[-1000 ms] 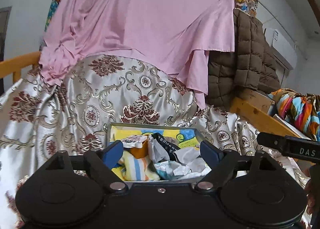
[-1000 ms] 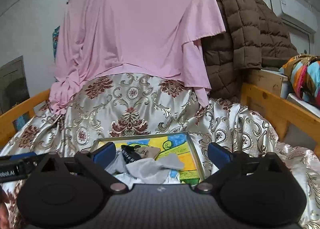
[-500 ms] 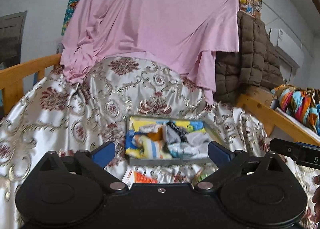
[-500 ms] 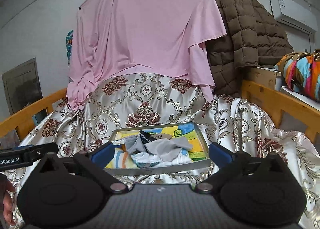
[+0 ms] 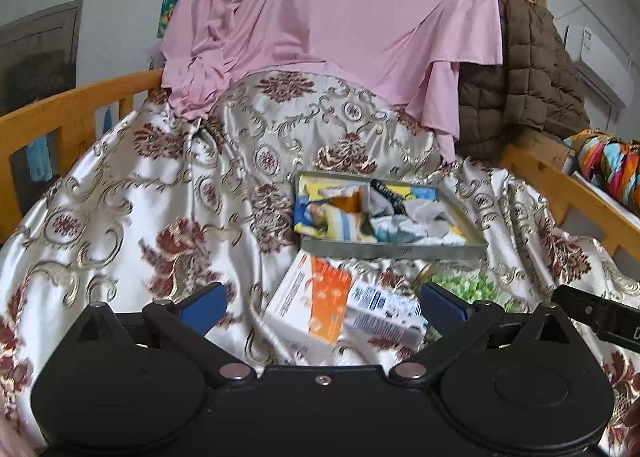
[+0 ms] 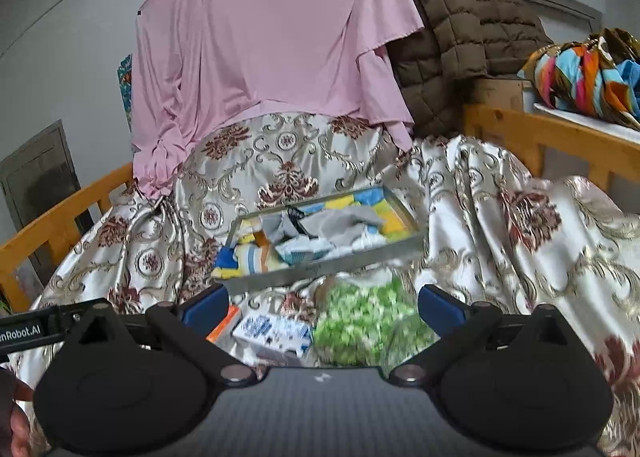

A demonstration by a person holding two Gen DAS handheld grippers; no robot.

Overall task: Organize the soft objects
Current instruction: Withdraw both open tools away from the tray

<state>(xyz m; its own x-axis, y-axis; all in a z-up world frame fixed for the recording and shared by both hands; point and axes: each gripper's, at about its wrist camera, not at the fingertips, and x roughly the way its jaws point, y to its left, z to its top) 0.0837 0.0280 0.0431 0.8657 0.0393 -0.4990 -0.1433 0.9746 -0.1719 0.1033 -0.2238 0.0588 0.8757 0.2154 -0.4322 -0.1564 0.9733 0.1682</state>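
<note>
A shallow metal tray lies on the patterned satin cover. It holds a heap of soft items: a striped cloth, grey cloth and a black band. My left gripper is open and empty, held back from the tray above an orange-and-white box. My right gripper is open and empty, above a bag of green pieces and a blue-and-white box.
The satin cover drapes over the bed. A pink sheet hangs behind, with a brown quilted jacket to its right. Wooden rails run along both sides. A colourful bundle sits at the right.
Both grippers have pulled back from the tray, which now looks smaller and farther. The boxes and the bag of green pieces in front of the tray have come into view.
</note>
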